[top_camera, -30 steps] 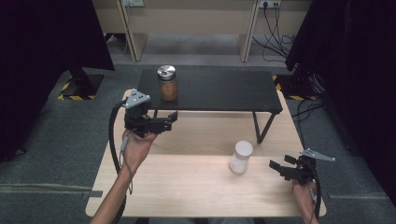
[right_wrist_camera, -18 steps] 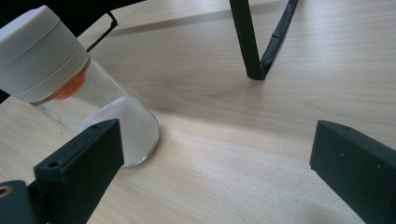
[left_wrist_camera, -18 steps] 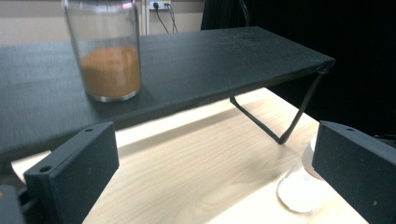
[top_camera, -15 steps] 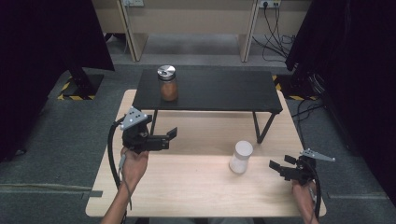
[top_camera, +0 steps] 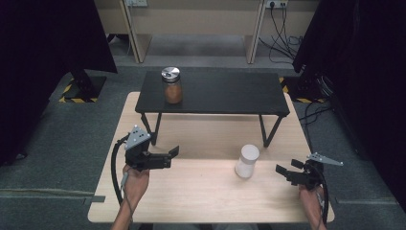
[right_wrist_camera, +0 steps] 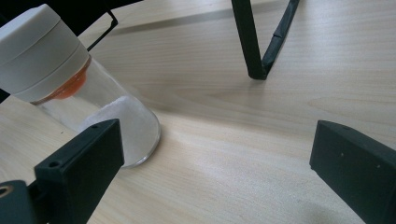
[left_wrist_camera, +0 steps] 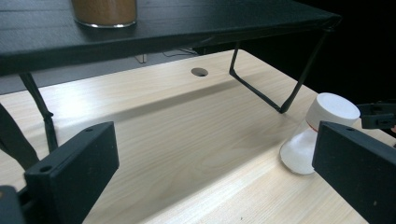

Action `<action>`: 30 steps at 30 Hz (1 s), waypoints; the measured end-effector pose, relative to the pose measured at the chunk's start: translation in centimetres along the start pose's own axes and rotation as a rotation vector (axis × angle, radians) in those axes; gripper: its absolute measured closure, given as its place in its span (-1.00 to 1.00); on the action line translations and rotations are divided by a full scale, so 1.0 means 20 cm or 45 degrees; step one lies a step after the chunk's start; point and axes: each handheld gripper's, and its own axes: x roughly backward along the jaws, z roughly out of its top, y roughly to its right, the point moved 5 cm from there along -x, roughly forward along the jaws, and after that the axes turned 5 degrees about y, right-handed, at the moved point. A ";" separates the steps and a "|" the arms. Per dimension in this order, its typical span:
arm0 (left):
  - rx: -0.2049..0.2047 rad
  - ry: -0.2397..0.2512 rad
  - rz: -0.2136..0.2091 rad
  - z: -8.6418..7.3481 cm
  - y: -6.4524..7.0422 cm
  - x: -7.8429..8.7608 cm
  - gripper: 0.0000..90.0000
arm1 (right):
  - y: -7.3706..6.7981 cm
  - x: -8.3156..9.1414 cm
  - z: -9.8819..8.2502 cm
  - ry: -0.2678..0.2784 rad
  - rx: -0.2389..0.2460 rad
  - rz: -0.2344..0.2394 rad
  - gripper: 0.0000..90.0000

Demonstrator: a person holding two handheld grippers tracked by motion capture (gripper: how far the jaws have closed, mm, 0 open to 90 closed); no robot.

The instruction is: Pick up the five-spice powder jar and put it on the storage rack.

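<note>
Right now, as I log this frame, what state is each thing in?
left gripper: open, empty, above the table.
right gripper: open, empty, beside the shaker.
white-capped shaker: upright, capped, partly filled with white powder.
brown jar: upright on the black shelf, lid on.

No legible text, label, brand, number or sign appears on any surface. The white-capped jar [top_camera: 247,161], the brown jar [top_camera: 172,86] and the black shelf [top_camera: 225,93] carry no readable markings.
</note>
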 end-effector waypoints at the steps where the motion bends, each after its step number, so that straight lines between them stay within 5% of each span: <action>1: 0.000 0.005 -0.012 -0.03 -0.01 -0.01 -1.00 | 0.00 0.00 0.00 0.000 -0.001 0.000 -0.93; 15: 0.062 0.031 0.007 -0.37 -0.19 -0.14 -1.00 | 0.00 0.00 0.00 0.001 0.007 0.004 -0.93; 24: 0.008 0.083 0.028 -0.45 -0.20 -0.13 -1.00 | 0.00 0.00 0.00 0.002 0.009 0.008 -0.93; 30: 0.014 0.047 0.032 -0.47 -0.21 -0.15 -1.00 | -0.01 0.00 0.00 0.002 0.010 0.006 -0.93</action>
